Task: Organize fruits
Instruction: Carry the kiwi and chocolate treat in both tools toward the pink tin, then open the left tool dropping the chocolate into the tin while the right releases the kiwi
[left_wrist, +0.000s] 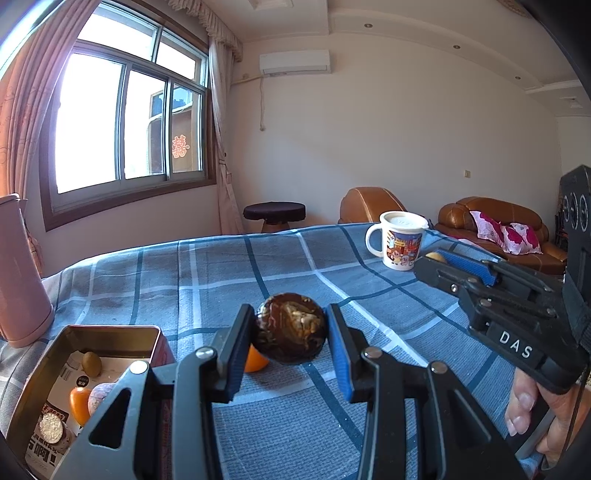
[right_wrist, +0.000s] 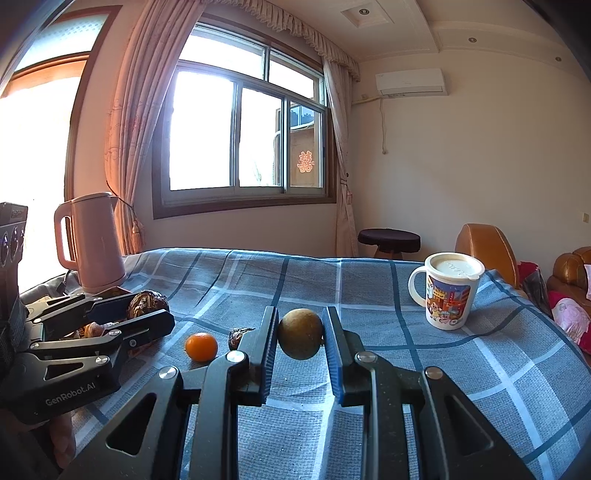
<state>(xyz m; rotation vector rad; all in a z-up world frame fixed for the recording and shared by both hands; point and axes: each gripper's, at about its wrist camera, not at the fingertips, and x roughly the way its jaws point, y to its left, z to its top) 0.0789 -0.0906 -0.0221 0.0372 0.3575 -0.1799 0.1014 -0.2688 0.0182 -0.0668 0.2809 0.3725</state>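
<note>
My left gripper is shut on a dark brown, wrinkled round fruit, just right of an open metal tin. The tin holds a small green-brown fruit, an orange and a purplish fruit. A loose orange lies on the cloth under the held fruit. My right gripper is shut on a smooth olive-brown round fruit. On the cloth to its left lie the orange and a small dark fruit. The left gripper appears at the left there.
A blue checked cloth covers the table. A lidded white cartoon mug stands at the right back, a pink kettle at the left back. A foil-wrapped piece lies in the tin. A stool and brown sofas stand beyond the table.
</note>
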